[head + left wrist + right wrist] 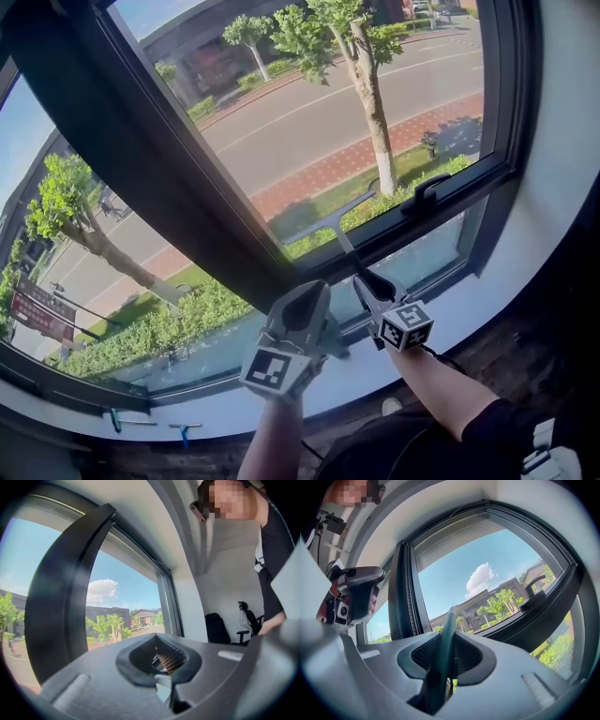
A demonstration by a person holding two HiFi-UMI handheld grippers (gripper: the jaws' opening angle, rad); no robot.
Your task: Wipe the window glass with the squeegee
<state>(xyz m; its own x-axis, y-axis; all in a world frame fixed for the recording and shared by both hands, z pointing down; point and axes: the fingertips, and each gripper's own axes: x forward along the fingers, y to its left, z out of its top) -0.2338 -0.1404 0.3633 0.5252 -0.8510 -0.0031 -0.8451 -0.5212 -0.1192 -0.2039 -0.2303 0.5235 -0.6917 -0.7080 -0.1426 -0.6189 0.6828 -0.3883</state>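
**q:** where is the squeegee (pixel 330 217)?

**a:** it is held in the right gripper (pixel 373 286). the two jaws are closed narrowly onto its dark handle. the handle runs up and away from that gripper, and the blade crosses its far end.

**q:** how does the blade lie against the window glass (pixel 309 112)?

**a:** it lies along the bottom edge of the pane, ahead of the right gripper and just above the dark frame bar (pixel 412 225). whether the blade actually touches the glass cannot be told.

**q:** what is the state of the left gripper (pixel 317 292)?

**a:** its jaws are drawn together with nothing between them. it sits just to the left of the right gripper and slightly nearer the person. it is apart from the squeegee.

**q:** what surrounds the grippers?

**a:** a thick dark mullion (pixel 141 159) rises ahead and to the left of the left gripper. a black window handle (pixel 427 192) sits on the frame bar, ahead and to the right of the right gripper, just beside the blade's right end. a white sill (pixel 469 309) runs beneath both grippers. two small blue tools (pixel 183 431) lie on the sill, well to the left of the left gripper. they are too small to identify.
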